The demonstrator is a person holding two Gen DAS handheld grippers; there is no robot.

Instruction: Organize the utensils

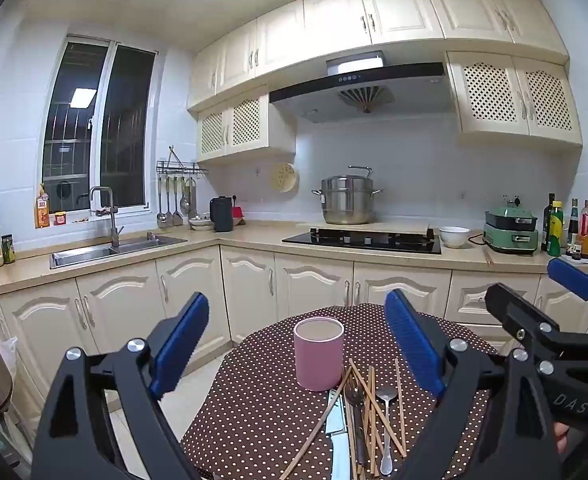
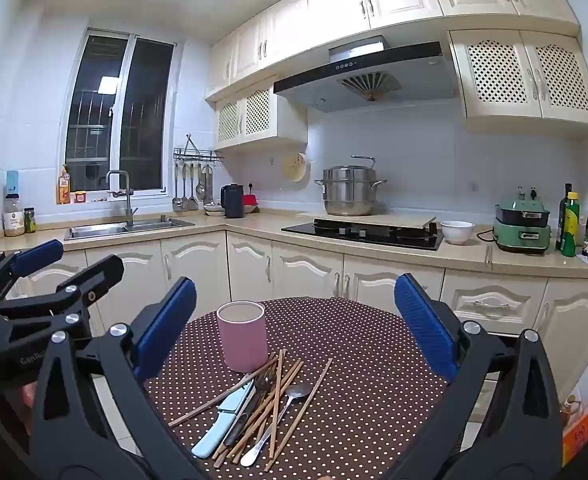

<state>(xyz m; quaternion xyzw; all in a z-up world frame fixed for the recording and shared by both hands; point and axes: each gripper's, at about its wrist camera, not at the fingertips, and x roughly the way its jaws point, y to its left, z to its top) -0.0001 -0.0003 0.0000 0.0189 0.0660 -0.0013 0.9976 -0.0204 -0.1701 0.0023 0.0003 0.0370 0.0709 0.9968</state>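
A pink cylindrical cup (image 1: 318, 353) (image 2: 242, 336) stands upright and empty on a round table with a brown polka-dot cloth (image 1: 253, 408) (image 2: 354, 344). In front of it lies a pile of utensils: several wooden chopsticks (image 1: 372, 404) (image 2: 281, 392), a light-blue knife (image 1: 338, 436) (image 2: 221, 420), a steel spoon (image 1: 386, 416) (image 2: 289, 400) and a dark fork (image 2: 259, 390). My left gripper (image 1: 298, 344) is open and empty above the table. My right gripper (image 2: 294, 328) is open and empty, to the right of the left one.
Kitchen counters with cream cabinets run behind the table. A sink (image 1: 113, 250), a gas hob (image 1: 362, 240) with a steel pot (image 1: 346, 200), a white bowl (image 1: 454, 236), a green appliance (image 1: 512, 230) and bottles (image 1: 570, 224) stand on them.
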